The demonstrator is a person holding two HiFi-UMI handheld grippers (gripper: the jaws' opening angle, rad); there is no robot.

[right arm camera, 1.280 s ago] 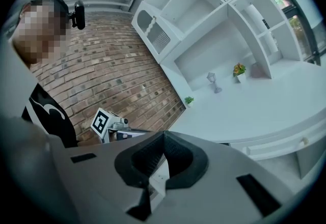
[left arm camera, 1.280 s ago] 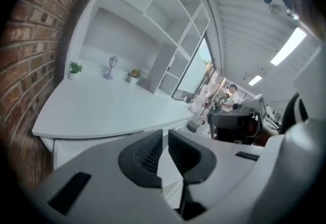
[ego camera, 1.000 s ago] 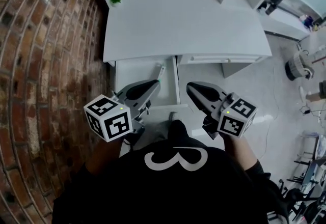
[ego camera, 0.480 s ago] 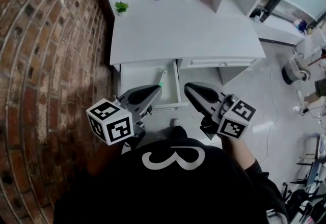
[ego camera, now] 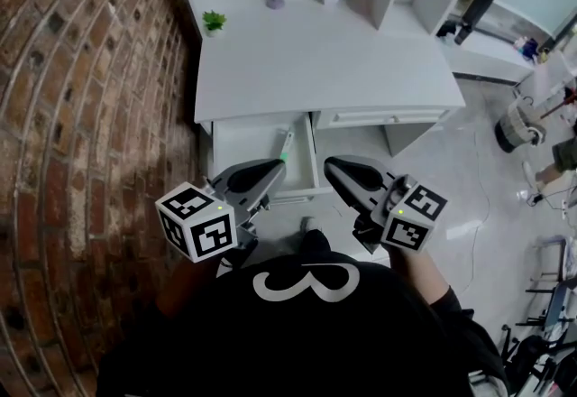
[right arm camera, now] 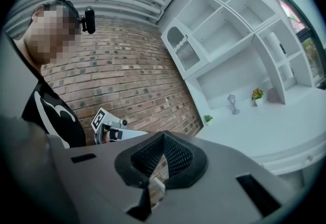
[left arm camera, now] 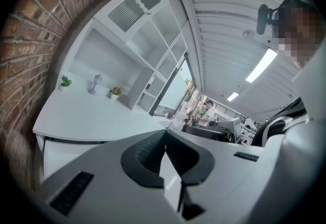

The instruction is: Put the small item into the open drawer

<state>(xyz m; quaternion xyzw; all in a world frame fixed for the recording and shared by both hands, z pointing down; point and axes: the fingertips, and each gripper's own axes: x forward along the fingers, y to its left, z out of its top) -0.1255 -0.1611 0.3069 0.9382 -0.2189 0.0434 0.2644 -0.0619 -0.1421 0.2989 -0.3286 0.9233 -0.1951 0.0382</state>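
The small item (ego camera: 286,146), a slim white stick with a green end, lies inside the open white drawer (ego camera: 248,138), lengthwise along its right wall, as far as the head view tells me. So I judge the placing itself is done, and the step in hand is getting clear of the drawer cleanly.

To do that well, I should lift my left claw (ego camera: 279,166) straight up and back toward my body. Swinging it sideways risks a brush that rolls or flicks so light a stick, because its tip sits just beside the stick's near end. From above I cannot tell whether the two touch. I should also keep low parts of the claw off the drawer's front edge, so the drawer does not slide.

My left claw is fully closed, its ribbed pads meeting at the tip with nothing pinched between them. It points up over the wide white surface (ego camera: 315,61) under which the drawer is pulled out.

My right claw (ego camera: 330,163) is closed too and empty. It hovers to the right of the drawer, apart from the stick.
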